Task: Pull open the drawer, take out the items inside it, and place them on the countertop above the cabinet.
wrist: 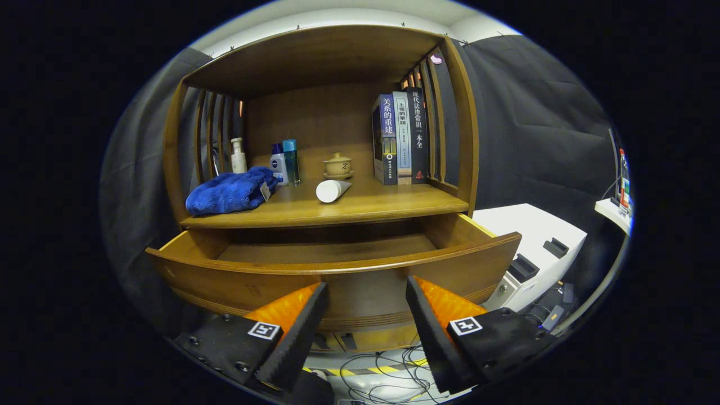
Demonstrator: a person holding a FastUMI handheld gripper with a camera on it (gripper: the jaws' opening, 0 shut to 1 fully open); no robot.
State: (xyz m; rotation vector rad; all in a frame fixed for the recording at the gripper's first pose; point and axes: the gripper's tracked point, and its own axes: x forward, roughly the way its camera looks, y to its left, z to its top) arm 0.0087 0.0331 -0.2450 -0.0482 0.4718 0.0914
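The wooden drawer (337,275) stands pulled open beneath the countertop (360,208); what I can see of its floor is bare wood. My gripper (365,292) is open, just in front of the drawer's front panel, with nothing between the orange fingers (289,306). On the countertop lie a crumpled blue towel (230,191) at the left and a white tube (332,190) on its side near the middle.
At the back of the countertop stand a white pump bottle (238,156), two small bottles (284,163), a lidded tea cup (338,165) and several upright books (399,138). A white box (534,247) sits to the right of the drawer. Cables (388,365) lie on the floor below.
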